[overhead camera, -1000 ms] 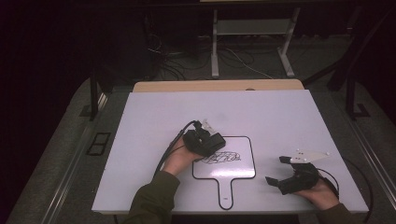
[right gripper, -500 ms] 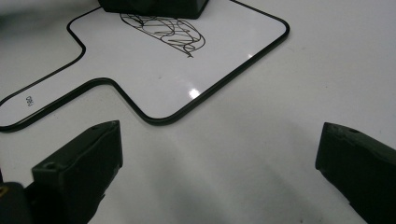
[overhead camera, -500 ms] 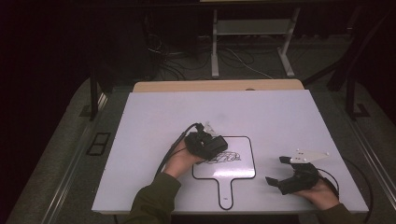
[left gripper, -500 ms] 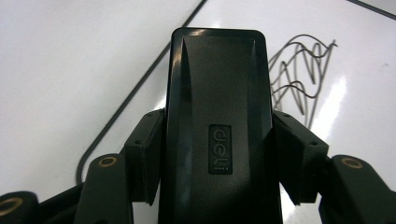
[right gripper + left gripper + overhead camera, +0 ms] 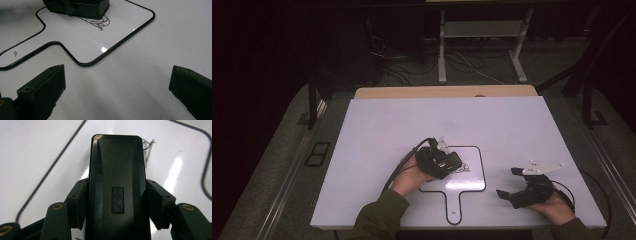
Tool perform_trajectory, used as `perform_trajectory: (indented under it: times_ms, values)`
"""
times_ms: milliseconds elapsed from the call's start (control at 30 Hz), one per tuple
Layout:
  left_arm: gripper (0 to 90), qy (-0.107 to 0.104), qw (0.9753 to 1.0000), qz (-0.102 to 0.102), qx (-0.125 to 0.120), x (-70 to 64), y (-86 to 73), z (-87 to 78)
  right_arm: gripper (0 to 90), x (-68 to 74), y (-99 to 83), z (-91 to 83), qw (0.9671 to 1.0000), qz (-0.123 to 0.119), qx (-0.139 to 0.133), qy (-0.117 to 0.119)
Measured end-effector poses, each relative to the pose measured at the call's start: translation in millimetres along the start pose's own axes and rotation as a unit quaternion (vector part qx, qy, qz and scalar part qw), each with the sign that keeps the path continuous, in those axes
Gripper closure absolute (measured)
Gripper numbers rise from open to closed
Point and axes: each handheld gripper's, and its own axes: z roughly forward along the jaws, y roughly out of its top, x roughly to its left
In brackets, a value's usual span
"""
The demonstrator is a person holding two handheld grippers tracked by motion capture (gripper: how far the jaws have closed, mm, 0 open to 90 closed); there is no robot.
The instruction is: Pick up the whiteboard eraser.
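A small handled whiteboard (image 5: 474, 182) with a black border lies flat on the white table (image 5: 377, 130). My left gripper (image 5: 448, 163) is shut on a black eraser (image 5: 446, 161), which rests on the board's left part. In the left gripper view the eraser (image 5: 117, 170) sits clamped between both jaws, and a bit of black scribble (image 5: 148, 145) shows past its tip. The scribble (image 5: 100, 22) and the whiteboard (image 5: 82, 42) also show in the right gripper view. My right gripper (image 5: 508, 182) rests on the table right of the board, open, with nothing between its fingers (image 5: 42, 87).
A tan board (image 5: 442, 92) lies along the table's far edge. Behind it, on the dark floor, are a metal stand (image 5: 479, 45) and loose cables (image 5: 402, 65). The table's front edge runs close under both hands.
The left gripper has slid the eraser to the right and toward the front over the scribble, and less of the drawing shows now. The right gripper has stayed put.
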Motion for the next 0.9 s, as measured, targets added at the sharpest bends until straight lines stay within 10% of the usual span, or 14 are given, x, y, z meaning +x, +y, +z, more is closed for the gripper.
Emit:
perform_trajectory:
  times_ms: [433, 900]
  values:
    - [39.3, -0.032, 0.9994, 0.011, -0.002, -14.2, 4.7, 3.5, 0.0, -0.1, -0.2, -0.5, 1.0, 0.0, -0.001, -0.001]
    - [39.3, -0.004, 1.0, -0.001, 0.0, 1.4, -1.8, -1.3, 0.0, -0.1, -0.3, -0.6, 1.0, 0.0, 0.001, -0.002]
